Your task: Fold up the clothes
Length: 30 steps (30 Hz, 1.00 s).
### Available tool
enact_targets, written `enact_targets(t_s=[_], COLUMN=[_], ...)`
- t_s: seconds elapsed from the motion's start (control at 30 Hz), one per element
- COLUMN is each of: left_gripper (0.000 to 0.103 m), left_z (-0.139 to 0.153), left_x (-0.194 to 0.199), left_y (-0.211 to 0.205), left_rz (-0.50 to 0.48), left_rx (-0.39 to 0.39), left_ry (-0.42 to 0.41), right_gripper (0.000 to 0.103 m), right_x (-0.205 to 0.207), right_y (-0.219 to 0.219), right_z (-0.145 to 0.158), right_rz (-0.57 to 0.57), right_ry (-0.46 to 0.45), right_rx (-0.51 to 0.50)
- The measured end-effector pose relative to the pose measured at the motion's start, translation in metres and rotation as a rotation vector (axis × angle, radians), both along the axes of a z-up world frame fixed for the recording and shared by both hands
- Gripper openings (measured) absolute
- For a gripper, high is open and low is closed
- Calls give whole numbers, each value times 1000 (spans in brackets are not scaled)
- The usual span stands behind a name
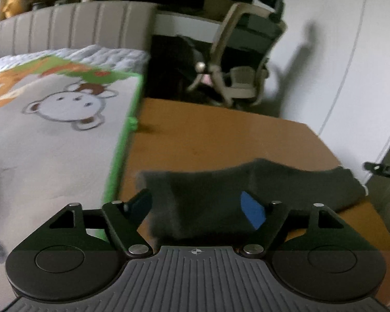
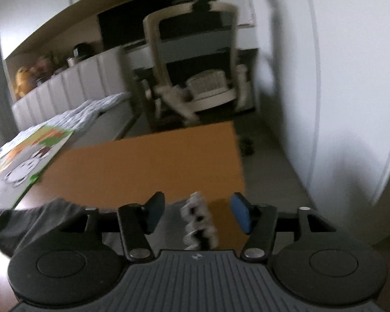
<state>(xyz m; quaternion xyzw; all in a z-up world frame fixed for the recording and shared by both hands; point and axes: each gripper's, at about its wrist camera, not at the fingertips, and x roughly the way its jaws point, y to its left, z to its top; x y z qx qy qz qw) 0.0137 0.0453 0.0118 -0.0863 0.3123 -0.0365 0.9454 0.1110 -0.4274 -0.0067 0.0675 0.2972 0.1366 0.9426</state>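
Both grippers, left gripper (image 1: 197, 205) and right gripper (image 2: 197, 213), fingers apart, gripping nothing. Dark grey garment (image 1: 247, 187) lying folded on orange table (image 1: 221, 140), between and beyond fingers. Best: regrip opposite edges squarely before next fold.

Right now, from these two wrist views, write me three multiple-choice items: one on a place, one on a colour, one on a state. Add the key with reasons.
1. Where does the dark grey garment lie?
A. on the orange table
B. on the office chair
C. on the monkey-print mat

2. What colour is the mat's edge?
A. red
B. green
C. black

3. How do the left gripper's jaws stand?
A. clamped on the garment
B. apart, pads off the cloth
C. shut on nothing

Key: 1 A, the cloth spreads over the orange top beside the mat. 2 B, a bright green border runs along it. 3 B, both blue pads stand wide with the garment between them.
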Motion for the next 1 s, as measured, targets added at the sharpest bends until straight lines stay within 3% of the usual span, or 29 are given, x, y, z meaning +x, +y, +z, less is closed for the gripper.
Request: enact_targets(t_s=[0.07,0.1,0.13,0.2,0.3,0.4,0.53,0.57,0.6,0.63,0.7,0.77,0.87,1.0], left_gripper=[90,91,91,93,94,95,95,95,95,95,97,98,98,99], left_z=[-5,-8,-10,-11,-11,-19,-40,-39,-38,-38,-35,-34,-39,-52], left_x=[10,15,20,27,30,33,33,31,29,26,22,19,18,20], left_y=[-10,-14,-18,-24,-29,-29,-22,-22,-22,-22,-23,-27,-34,-35], left_rz=[-24,-31,-37,-47,-64,-47,-11,-14,-18,-21,-30,-43,-42,2], left_rx=[-9,-13,-15,-16,-13,-7,-18,-18,-18,-18,-23,-49,-74,-71], left_ry=[9,19,28,36,30,46,107,101,95,89,74,60,64,86], right_gripper=[63,56,27,15,13,13,15,25,45,55,86,96,98,101], right_x=[6,9,11,8,0,5,25,27,28,26,16,3,-13,-16], right_y=[11,16,22,36,46,45,32,27,21,13,-3,-9,-1,28], right_z=[-12,-19,-23,-15,20,43,7,-5,-16,-20,-18,-5,9,4], right_rz=[26,37,56,114,160,149,75,40,6,-24,-66,-71,-26,63], right_ry=[48,75,88,44,-100,-174,-20,27,63,73,58,-7,-85,-75], right_rx=[-20,-33,-50,-92,-123,-142,-171,-183,-184,-158,-71,-7,32,97])
